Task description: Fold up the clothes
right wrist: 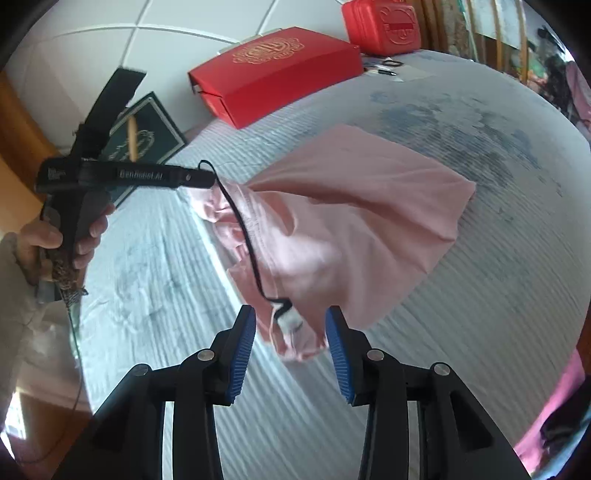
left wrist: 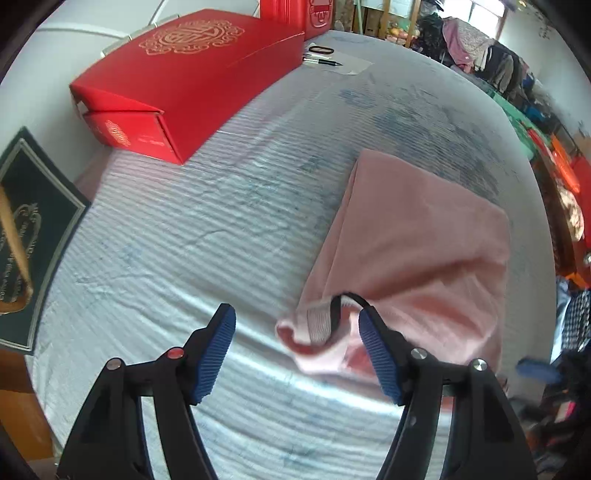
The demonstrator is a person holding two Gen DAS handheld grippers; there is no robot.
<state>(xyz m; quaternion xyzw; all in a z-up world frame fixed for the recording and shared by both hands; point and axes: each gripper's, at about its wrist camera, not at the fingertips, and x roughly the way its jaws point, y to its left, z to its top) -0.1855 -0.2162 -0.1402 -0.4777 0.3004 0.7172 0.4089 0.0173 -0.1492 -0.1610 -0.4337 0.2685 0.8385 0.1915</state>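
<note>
Nearest the left wrist camera, the left gripper (left wrist: 295,347) hangs with its blue ribbed pads spread wide, nothing pinched between them; a bunched corner of the pink garment (left wrist: 417,251) with its white label and a black cord (left wrist: 351,299) lies just past the right-hand pad. In the right wrist view, the right gripper (right wrist: 290,347) is likewise spread apart, and the lower hem of the garment (right wrist: 351,221) with the cord end (right wrist: 280,306) hangs in the gap between the pads without being clamped. There the cloth looks lifted and draped, its upper corner meeting the tip of the left gripper's black body (right wrist: 122,177), which the person's left hand (right wrist: 62,243) grips by the handle; whether that tip actually holds the fabric cannot be told. The garment sits toward the right side of the striped bedspread (left wrist: 184,240), partly folded. Off the bed's left edge leans a dark green box (left wrist: 33,229) with gold print. Farther back along the left edge lies a flat red gift box (left wrist: 192,74), its end flap slightly ajar, contents hidden. At the far edge stand a second red box (right wrist: 384,26), a pen (left wrist: 325,62) and a black loop (left wrist: 320,49) on paper.
</note>
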